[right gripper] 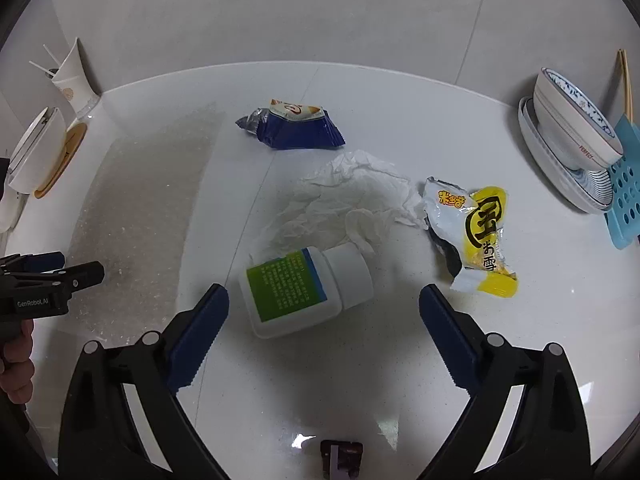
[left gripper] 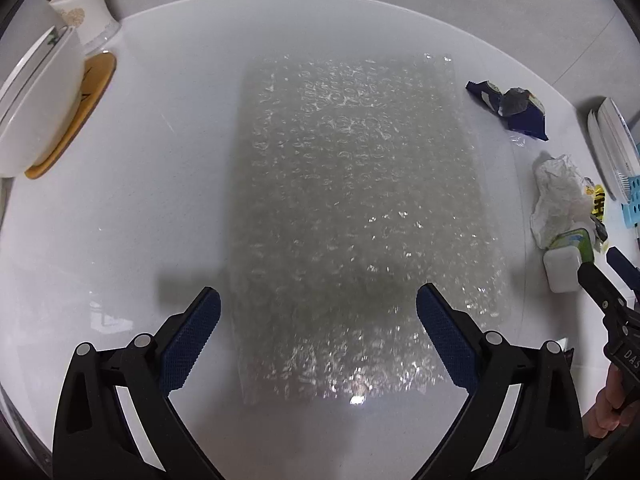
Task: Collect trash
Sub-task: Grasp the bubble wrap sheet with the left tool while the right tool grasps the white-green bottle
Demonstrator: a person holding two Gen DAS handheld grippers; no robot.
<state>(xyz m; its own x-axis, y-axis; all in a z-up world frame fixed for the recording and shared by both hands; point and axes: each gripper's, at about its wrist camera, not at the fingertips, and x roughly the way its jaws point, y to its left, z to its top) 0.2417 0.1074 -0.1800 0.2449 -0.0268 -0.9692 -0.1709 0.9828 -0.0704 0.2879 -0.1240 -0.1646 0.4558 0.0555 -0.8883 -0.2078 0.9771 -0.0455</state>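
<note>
Under my left gripper (left gripper: 318, 306), jaws wide and empty, lies a flat rectangular sheet of bubble wrap (left gripper: 352, 208), clear and dimpled, reaching toward the bench's (left gripper: 160, 200) back edge. My right gripper (right gripper: 324, 306) is also spread wide with nothing held, above a squat white plastic bottle (right gripper: 304, 292) lying on its side, green label up. Behind it sit crumpled tissue (right gripper: 348, 200), a glossy yellow wrapper (right gripper: 476, 236) and a creased blue wrapper (right gripper: 296, 128). Bare glossy bench separates the wrap from them.
</note>
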